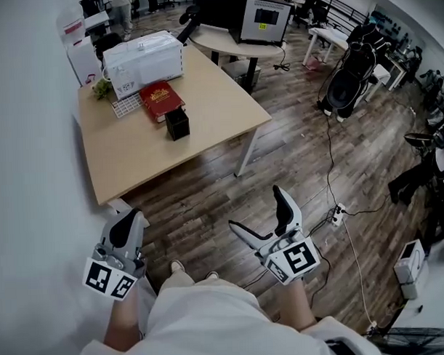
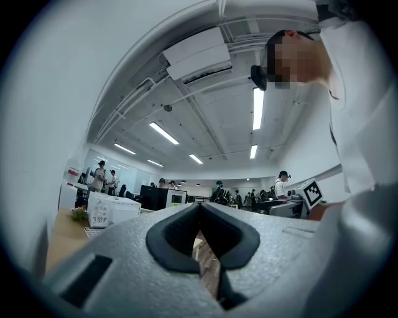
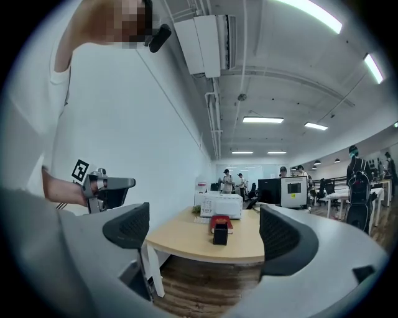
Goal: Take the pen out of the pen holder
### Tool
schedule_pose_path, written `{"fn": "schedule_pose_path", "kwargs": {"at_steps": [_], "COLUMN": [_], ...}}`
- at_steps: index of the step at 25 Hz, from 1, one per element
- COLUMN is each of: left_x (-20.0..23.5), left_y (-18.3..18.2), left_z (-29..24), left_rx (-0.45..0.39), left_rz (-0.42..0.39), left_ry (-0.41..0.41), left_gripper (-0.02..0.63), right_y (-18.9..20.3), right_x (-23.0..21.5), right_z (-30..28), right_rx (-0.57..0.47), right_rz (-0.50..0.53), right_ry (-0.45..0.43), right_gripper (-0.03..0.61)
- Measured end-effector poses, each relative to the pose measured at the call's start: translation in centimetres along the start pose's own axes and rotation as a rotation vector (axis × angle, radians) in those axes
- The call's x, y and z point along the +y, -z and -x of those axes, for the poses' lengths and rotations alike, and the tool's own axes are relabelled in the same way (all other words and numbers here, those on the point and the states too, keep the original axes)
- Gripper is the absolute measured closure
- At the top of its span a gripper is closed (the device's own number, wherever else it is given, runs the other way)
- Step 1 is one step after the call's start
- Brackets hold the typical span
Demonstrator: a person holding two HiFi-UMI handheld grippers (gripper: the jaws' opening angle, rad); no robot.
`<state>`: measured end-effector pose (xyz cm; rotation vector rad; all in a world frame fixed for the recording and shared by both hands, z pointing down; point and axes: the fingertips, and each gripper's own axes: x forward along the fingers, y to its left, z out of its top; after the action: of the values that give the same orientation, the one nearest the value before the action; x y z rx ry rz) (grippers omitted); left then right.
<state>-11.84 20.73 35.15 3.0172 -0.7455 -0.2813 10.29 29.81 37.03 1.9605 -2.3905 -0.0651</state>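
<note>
Black-padded jaws of the left gripper [image 1: 129,216] are closed together on nothing, and the right gripper [image 1: 256,208] beside it is spread wide and empty, both above the plank floor [image 1: 208,199], well short of the desk [image 1: 212,111]. Farther off, the black pen holder [image 1: 177,124] stands upright on that desk just in front of a red book [image 1: 161,99], with a white appliance [image 1: 143,61] behind; any pen in it is too small to see.
</note>
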Motion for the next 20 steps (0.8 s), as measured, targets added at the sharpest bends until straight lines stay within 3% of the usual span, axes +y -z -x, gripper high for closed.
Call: {"fn": "schedule_pose_path", "kwargs": {"at_steps": [4,9,15,20], "left_x": [1.1,4.6,12.7,20.4], "left_y": [1.9,4.1,3.7,2.9], "left_z": [-0.7,-1.7,-6.6,-11.4], "left_rx": [0.031,0.056,0.002,-0.014], "left_rz": [0.028,0.067,0.064,0.075], "left_ry": [-0.003,-0.034,-0.048,-0.028], "left_gripper": [0.601,0.601,0.601,0.601], "right_y": [1.4,2.9,3.4,1.2], "right_x": [-1.3,-1.3,-3.6,-5.0], "right_z": [-1.3,-5.3,-12.7,-22.3], "right_rx": [0.028,0.072,0.082,0.088], "right_rz": [-0.028,-0.027,-0.027,0.007], "right_ry": [0.03,-0.007,0.006,-0.019], "right_gripper": [0.051,0.051,0.052,0.052]}}
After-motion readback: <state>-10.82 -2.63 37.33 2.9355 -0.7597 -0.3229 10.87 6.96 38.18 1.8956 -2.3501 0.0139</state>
